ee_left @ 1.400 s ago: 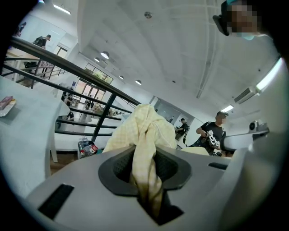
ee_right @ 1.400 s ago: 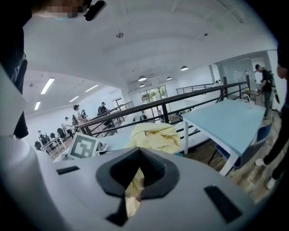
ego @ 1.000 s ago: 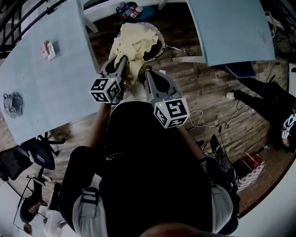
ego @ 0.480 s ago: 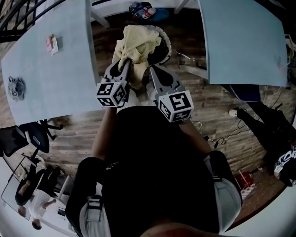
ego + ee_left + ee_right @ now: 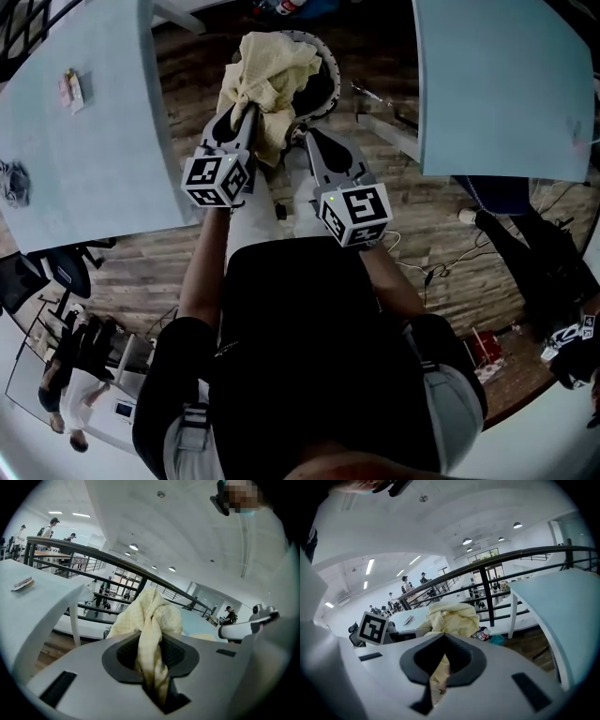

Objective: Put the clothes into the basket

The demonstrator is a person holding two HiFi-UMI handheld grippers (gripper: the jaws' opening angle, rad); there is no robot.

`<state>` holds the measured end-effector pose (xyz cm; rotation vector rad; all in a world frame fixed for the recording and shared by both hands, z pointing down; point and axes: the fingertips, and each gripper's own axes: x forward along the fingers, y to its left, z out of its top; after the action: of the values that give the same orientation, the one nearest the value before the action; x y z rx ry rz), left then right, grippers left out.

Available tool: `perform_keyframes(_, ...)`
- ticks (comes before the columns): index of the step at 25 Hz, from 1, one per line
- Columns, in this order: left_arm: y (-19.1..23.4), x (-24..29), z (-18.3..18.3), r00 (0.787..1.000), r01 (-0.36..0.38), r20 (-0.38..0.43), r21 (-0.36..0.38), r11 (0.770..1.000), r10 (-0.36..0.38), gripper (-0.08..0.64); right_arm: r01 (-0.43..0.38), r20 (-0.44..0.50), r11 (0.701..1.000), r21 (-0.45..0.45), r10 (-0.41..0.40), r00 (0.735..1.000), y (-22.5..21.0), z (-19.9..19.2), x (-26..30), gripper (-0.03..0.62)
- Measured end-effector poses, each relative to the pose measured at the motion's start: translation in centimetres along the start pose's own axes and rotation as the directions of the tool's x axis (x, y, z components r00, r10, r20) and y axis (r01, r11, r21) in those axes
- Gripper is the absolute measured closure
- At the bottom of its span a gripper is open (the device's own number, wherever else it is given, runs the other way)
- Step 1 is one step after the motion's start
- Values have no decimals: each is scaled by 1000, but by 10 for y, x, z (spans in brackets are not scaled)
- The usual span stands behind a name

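A pale yellow cloth (image 5: 267, 80) is bunched over the round dark basket (image 5: 323, 82) on the wooden floor between two tables. My left gripper (image 5: 246, 114) is shut on a fold of this cloth (image 5: 152, 634), which rises in a twisted bundle between its jaws. My right gripper (image 5: 298, 139) is shut on another part of the cloth (image 5: 440, 672), and the rest of the bundle (image 5: 452, 618) shows beyond its jaws. Most of the basket is hidden under the cloth.
Light blue tables stand on both sides: one at the left (image 5: 84, 141) with a small packet (image 5: 71, 87), one at the right (image 5: 506, 84). Cables (image 5: 441, 272) trail on the floor at the right. A railing (image 5: 520, 559) and people lie beyond.
Both grippers have moved forward and down with the yellow cloth, which now lies lower over the basket. Both grips are unchanged.
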<state>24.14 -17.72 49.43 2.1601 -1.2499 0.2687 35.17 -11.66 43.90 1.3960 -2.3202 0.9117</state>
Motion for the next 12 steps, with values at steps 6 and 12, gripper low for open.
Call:
perform_keyframes(6,15,45,-10,999,38,-18,38,999,-37,469,26,-18,999,27,-25,1000,-17,-15,24,583)
perform_keyframes(12,34,90,-52,994,67,-94,88,994,-58,469,50,-37,998,29,-49,998,-32,-38,49,583)
